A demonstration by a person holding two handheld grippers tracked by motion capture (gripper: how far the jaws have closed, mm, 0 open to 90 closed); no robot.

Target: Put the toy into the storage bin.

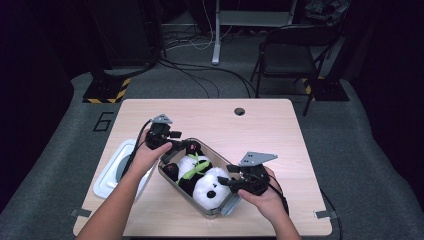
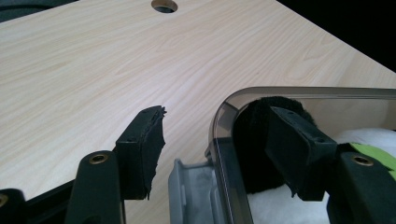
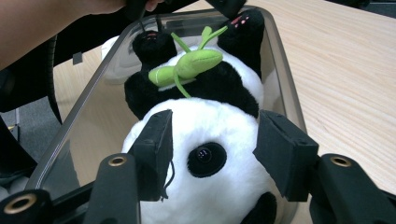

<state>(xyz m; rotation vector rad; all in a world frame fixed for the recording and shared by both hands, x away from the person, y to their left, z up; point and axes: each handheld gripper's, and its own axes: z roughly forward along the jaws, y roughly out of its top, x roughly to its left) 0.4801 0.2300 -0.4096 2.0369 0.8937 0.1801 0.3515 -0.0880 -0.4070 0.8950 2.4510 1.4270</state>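
Wooden table (image 1: 260,127): right gripper (image 3: 212,154) jaws squeeze panda (image 3: 205,140), left gripper (image 2: 215,144) jaws loosely straddle bin (image 2: 224,154) wall

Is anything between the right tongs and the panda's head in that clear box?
Nothing visible. The right tongs straddle the white head of the black-and-white plush panda in the clear plastic box, pads at both sides of it. The left tongs straddle the box's far corner wall.
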